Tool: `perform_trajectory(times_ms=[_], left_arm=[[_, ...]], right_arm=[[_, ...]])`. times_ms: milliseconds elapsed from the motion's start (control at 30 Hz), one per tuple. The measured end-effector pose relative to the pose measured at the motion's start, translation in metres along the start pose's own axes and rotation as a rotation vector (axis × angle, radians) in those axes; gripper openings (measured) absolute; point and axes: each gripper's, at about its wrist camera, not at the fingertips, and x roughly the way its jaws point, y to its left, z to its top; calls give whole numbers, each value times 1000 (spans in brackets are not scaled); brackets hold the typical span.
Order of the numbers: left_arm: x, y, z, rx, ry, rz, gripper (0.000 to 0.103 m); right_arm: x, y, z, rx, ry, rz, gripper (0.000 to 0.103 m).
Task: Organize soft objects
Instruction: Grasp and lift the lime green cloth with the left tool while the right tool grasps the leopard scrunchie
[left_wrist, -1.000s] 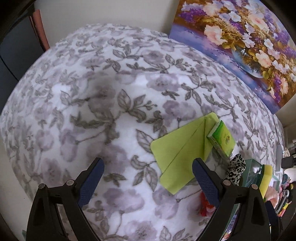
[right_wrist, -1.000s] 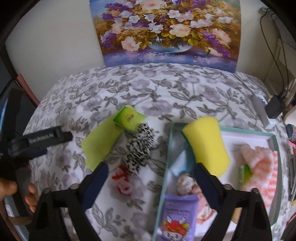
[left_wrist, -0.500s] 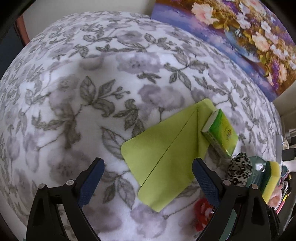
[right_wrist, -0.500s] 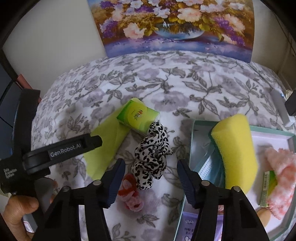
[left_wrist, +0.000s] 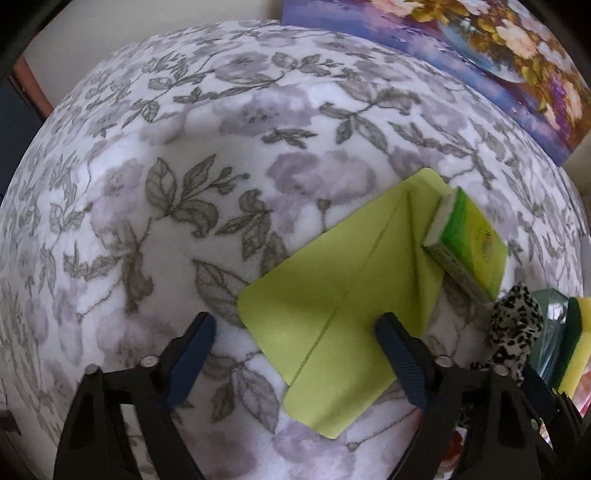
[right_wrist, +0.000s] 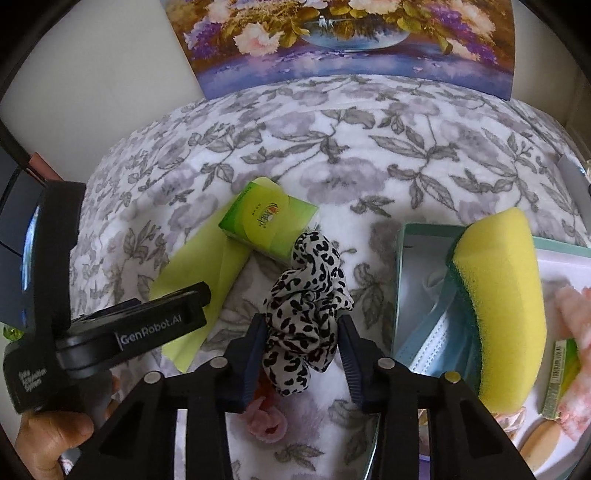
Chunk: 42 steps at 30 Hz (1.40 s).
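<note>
Leopard scrunchie (right_wrist: 305, 295) squeezed between right tool (right_wrist: 303, 332) fingers, left tool (left_wrist: 295, 332) spread over green cloth (left_wrist: 340, 302)

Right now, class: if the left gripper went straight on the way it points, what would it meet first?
Probably the green cloth: the left gripper stands open over its near edge, with the floral blanket beneath. Depth is unclear.

Floral painting (right_wrist: 343, 40) leaning against pale wall (right_wrist: 96, 74) | grey-and-white flower-print blanket (left_wrist: 221, 155) covering the whole surface

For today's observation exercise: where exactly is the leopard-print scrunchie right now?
In the right wrist view the leopard-print scrunchie sits between the right gripper fingers, just in front of the green tissue pack and left of the teal tray.
</note>
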Motion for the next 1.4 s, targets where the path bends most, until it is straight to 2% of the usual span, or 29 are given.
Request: perform_trajectory(times_ms=[167,233,267,333,400,700,900,1400], left_arm=[[-7,-12,-4,30,-15,-8,50],[-9,-16,-5,40,-24,-19,32],[-11,-18,-6,47,-28,-29,28],[-13,-20,-6,50,-30,-49,13],[-14,-20,-7,44,-29,-74,8],[-14,1,-10,-84,13,-245,4],[-26,5,-7,-109,-7,-287,4],[-102,17,-3,-122,-187,-350,4]], right_arm=[[0,-1,-1,1,4,-11,34],[-1,-3,-2,7,7,-9,34],[-1,-3,-3,10,8,-7,34],[-2,-5,-3,15,10,-6,32],[-2,-5,-3,17,11,-4,30],[-8,-3,-5,7,4,-4,21],[-16,1,-5,0,-7,17,20],[-67,7,-1,1,-129,58,20]])
